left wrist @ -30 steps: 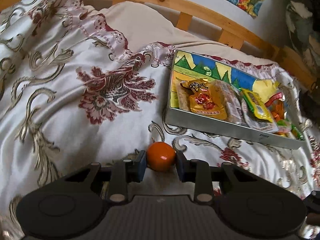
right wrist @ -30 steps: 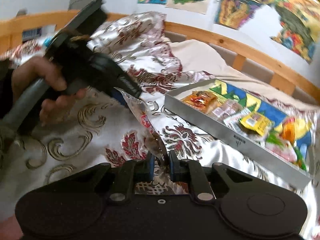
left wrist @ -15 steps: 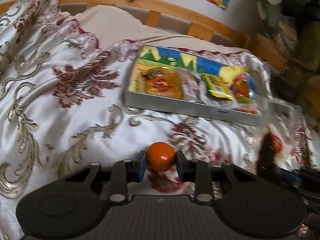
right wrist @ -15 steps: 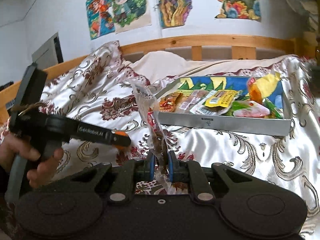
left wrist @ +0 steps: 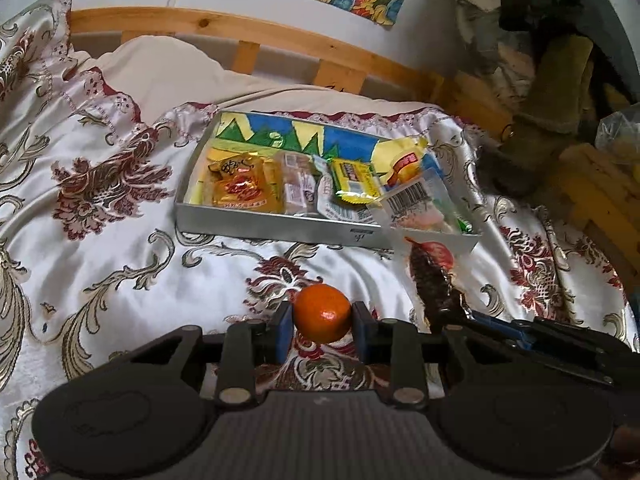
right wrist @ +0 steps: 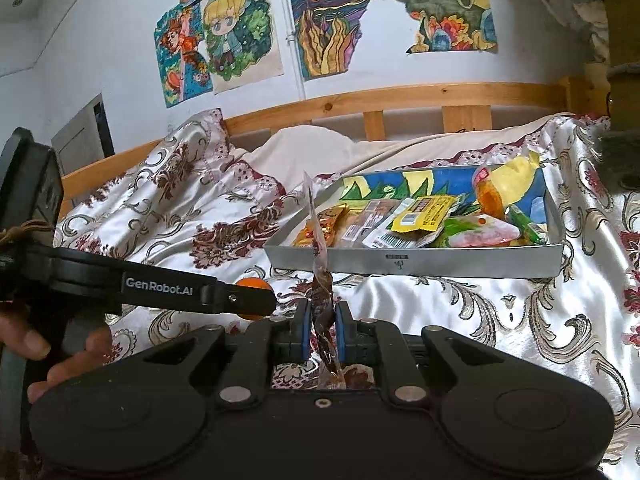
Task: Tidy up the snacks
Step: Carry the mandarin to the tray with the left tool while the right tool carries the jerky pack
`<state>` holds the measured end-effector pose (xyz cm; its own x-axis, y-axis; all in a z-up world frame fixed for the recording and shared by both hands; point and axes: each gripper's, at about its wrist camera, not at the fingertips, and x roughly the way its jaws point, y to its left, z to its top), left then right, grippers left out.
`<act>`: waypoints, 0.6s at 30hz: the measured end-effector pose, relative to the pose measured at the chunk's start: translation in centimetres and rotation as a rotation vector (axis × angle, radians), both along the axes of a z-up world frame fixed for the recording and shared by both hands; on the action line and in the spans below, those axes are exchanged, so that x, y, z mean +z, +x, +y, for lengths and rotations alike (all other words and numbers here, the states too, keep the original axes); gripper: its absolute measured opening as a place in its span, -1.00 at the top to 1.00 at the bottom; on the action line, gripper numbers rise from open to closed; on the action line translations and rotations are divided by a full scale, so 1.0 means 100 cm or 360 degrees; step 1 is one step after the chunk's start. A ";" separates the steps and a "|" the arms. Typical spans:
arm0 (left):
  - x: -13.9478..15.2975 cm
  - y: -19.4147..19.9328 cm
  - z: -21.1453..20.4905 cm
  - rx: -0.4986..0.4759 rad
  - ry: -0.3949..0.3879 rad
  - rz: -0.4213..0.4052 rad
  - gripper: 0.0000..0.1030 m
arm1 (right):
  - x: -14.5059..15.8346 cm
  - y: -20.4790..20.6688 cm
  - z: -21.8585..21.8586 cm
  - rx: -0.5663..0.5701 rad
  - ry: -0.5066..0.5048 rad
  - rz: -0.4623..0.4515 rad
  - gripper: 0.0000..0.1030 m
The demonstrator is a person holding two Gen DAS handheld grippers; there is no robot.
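Note:
My left gripper [left wrist: 322, 316] is shut on a small orange mandarin [left wrist: 322, 312] and holds it above the bedspread, in front of the silver snack tray [left wrist: 280, 228]. My right gripper [right wrist: 322, 320] is shut on a clear snack packet with dark contents [right wrist: 320, 280], which stands upright between the pads. That packet also shows in the left wrist view [left wrist: 432, 276], at the right, near the tray's front right corner. The tray [right wrist: 420, 262] holds several wrapped snacks. The left gripper [right wrist: 256, 300] with the mandarin [right wrist: 252, 283] shows at the left in the right wrist view.
The tray lies on a satin bedspread [left wrist: 100, 240] with red and gold patterns. A wooden bed rail [left wrist: 248, 36] runs behind it, with a cream pillow [left wrist: 168, 68]. Clutter and clothes [left wrist: 560, 80] pile up at the far right. Drawings hang on the wall [right wrist: 328, 20].
Both grippers have swung to face the tray. The right gripper with its packet has come in beside the left one. The mandarin and the packet stay held.

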<state>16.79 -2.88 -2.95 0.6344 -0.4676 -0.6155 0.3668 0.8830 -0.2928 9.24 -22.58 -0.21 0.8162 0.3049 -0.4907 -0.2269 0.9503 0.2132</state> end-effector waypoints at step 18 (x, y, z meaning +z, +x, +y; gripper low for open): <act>0.040 0.108 0.007 0.0296 -0.0027 -0.0168 0.34 | 0.039 0.093 -0.006 -0.0027 -0.0013 -0.0092 0.75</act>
